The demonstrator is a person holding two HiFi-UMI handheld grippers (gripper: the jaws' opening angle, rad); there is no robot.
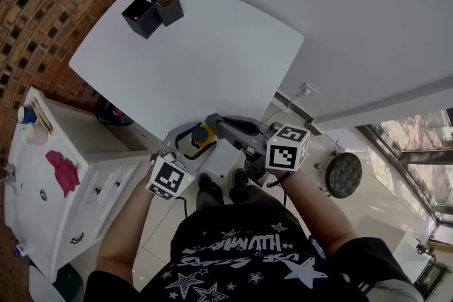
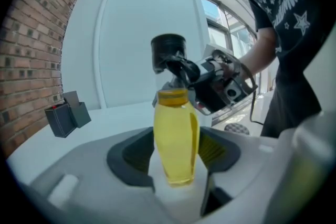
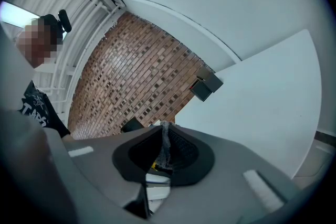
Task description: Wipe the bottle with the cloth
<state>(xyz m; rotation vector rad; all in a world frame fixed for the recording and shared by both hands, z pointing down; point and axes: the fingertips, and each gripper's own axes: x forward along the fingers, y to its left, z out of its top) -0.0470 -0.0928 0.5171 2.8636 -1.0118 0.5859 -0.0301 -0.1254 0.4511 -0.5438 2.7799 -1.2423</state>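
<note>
At the far left, on a white cabinet (image 1: 42, 152), a pink rag (image 1: 62, 172) is seen lying. Further right, two open black boxes (image 1: 152, 9) are placed together, touching each other, near a far corner of the white counter (image 1: 212, 46). By the near edge of this counter, both tools are held up by the person.

The left hand-held gripper (image 2: 176, 152) is closed on the yellow bottle (image 2: 176, 139). The bottle is held upright between the two dark pads, which are pressed on its lower body from both sides. It is carried off the counter, and its orange cap (image 2: 173, 96) is turned upward.

The right hand-held gripper (image 3: 164, 152) is brought to the top of the bottle from the other side. Whether the cap is touched by it cannot be told. Its jaws are pressed almost together, and a thin pale strip of cloth (image 3: 164, 136) is pinched between them. A little yellow is seen just below the strip.

At the far right, a round dark object (image 1: 345, 173) is seen on the tiled floor (image 1: 163, 237).
</note>
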